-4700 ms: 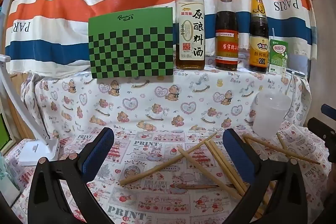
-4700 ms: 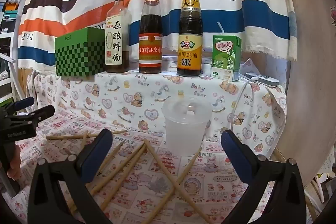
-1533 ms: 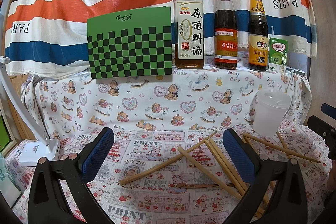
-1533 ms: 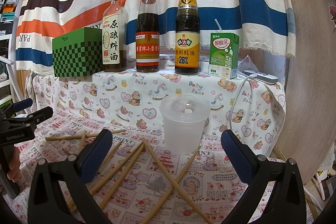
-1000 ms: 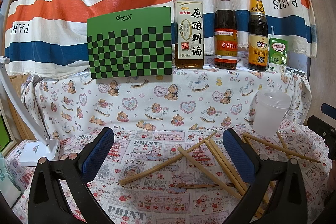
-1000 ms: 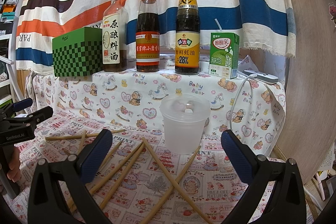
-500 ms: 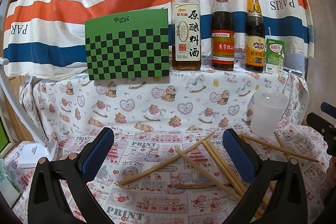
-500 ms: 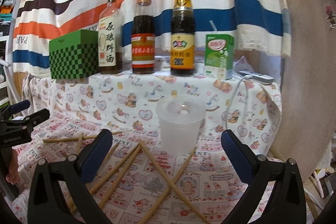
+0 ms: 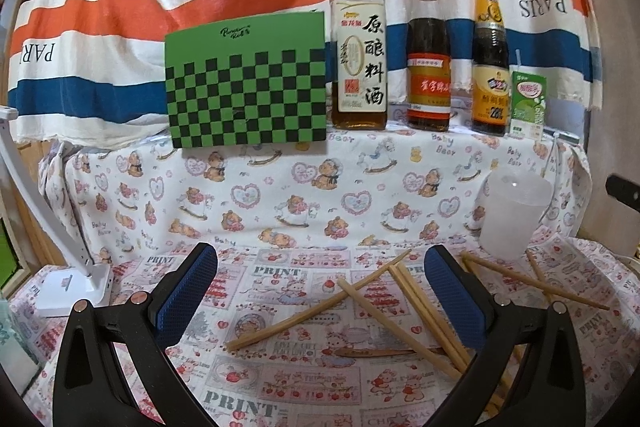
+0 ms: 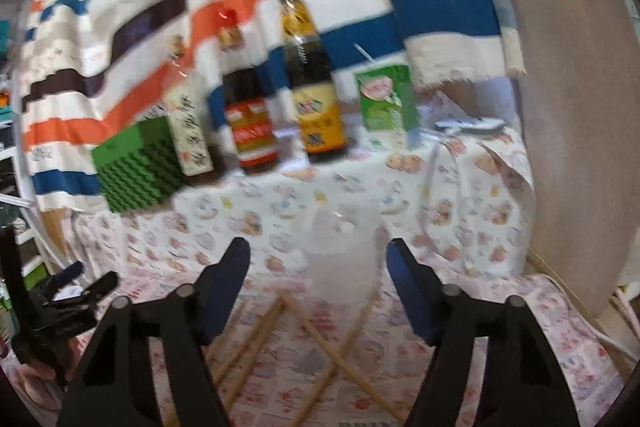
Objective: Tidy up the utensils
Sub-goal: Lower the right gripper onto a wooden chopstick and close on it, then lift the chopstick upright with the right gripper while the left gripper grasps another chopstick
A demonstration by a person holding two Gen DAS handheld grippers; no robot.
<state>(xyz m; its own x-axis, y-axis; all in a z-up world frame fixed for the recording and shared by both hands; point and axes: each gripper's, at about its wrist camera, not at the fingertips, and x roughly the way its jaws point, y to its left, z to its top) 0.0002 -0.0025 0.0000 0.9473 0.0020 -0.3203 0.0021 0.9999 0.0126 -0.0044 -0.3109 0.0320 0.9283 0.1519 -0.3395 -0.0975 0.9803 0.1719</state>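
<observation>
Plainly, from the left wrist view, the left gripper [image 9: 320, 285] hangs over the bear-printed tablecloth [image 9: 280, 195] with its blue-padded fingers [image 9: 188, 291] spread wide and nothing between them. Beyond and to the right of them, the light wooden chopsticks [image 9: 320, 311] lie scattered and crossed on the cloth, none yet gathered. A translucent white plastic cup [image 9: 514, 215] stands upright near the right edge, just behind the farthest sticks; it is likely the holder meant for them. On the raised shelf behind stand a green checkered box [image 9: 248, 83], a clear cooking-wine bottle [image 9: 360, 55], a red-capped dark sauce bottle [image 9: 428, 59], a yellow-labelled dark sauce bottle [image 9: 490, 67] and a green drink carton [image 9: 528, 103], all out of the working area.

From the right wrist view, which is blurred and tilted, the right gripper [image 10: 318, 277] faces the cup [image 10: 342, 255], its jaws closing with no thing gripped; the cup shows in the gap but stands farther off. Several chopsticks [image 10: 320, 331] cross on the cloth below and just in front of the cup. At the left edge the other gripper [image 10: 76, 295] shows dimly. Narrowing the fingers likely readies them for a thin stick.
</observation>
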